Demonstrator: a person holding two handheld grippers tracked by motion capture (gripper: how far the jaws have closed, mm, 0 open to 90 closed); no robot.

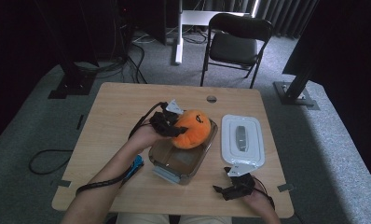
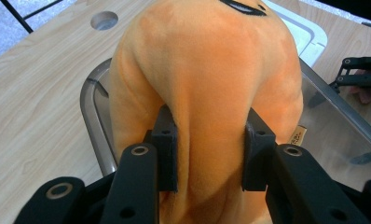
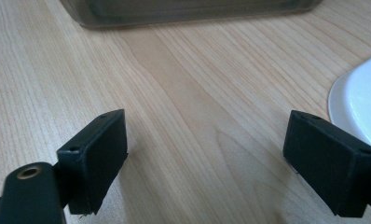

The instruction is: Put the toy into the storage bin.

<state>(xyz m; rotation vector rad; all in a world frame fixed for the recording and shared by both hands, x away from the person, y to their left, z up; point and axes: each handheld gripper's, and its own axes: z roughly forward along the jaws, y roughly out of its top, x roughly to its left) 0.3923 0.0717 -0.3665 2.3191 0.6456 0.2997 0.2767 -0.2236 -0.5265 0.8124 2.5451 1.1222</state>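
**Orange plush toy held over the clear container**

Pinching the orange plush toy (image 2: pixel 207 70) between its two black pads, the left hand-held gripper (image 2: pixel 210 154) has the soft fabric bulging out around both pads (image 2: pixel 167 149), so the grip is firm on the toy's lower part. In the high view the left hand-held gripper (image 1: pixel 167 125) holds the toy (image 1: pixel 193 128) over the far end of a clear rectangular container (image 1: pixel 181 161) that sits near the middle of the desk (image 1: pixel 109 107). Whether the toy's underside rests on the container's rim cannot be told. A stitched black face mark shows on the toy's top.

The right hand-held gripper (image 1: pixel 230 187) lies low at the near right of the desk, just near of a white lid (image 1: pixel 242 137) that lies flat to the right of the container. In the right gripper view its jaws stand wide apart with bare wood between them (image 3: pixel 204 154); the container's wall (image 3: pixel 183 9) runs along the far edge and the lid's rounded rim (image 3: pixel 360 100) shows at the right.

A round cable hole (image 1: pixel 211 99) sits near the desk's far edge, and a black folding chair (image 1: pixel 235 44) stands beyond it.
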